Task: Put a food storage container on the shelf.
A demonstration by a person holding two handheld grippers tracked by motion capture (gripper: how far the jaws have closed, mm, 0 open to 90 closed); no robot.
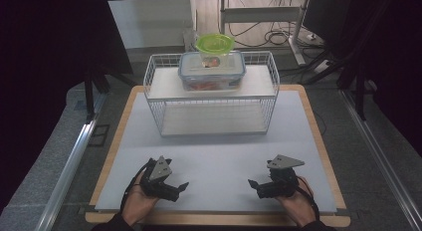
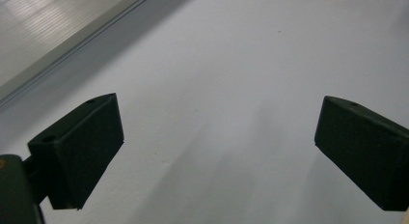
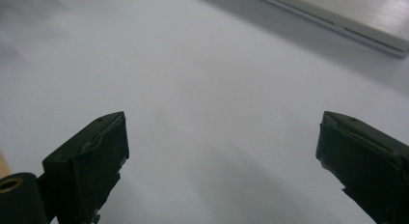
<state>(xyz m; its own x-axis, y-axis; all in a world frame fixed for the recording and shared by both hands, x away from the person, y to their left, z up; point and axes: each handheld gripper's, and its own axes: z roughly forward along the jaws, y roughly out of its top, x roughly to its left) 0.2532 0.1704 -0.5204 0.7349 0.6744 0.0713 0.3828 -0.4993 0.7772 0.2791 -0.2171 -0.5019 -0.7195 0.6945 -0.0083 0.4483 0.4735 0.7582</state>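
Lower frame, on the grey mat (image 1: 219,156) | left gripper (image 1: 180,187) released, empty | right gripper (image 1: 255,185) released, empty | stacked containers (image 1: 212,66) on wire rack (image 1: 164,91), upper centre

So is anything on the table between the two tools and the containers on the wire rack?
Nothing visible. The left tool and right tool rest open near the table's front edge. Bare surface runs to the wire rack, where the green-lidded bowl sits on the clear lidded box.

surface: wooden-edged table (image 1: 318,136) topped by pale grey mat (image 1: 219,161) | far centre on mat: white wire rack (image 1: 214,109) | near left and right: hands resting on mat
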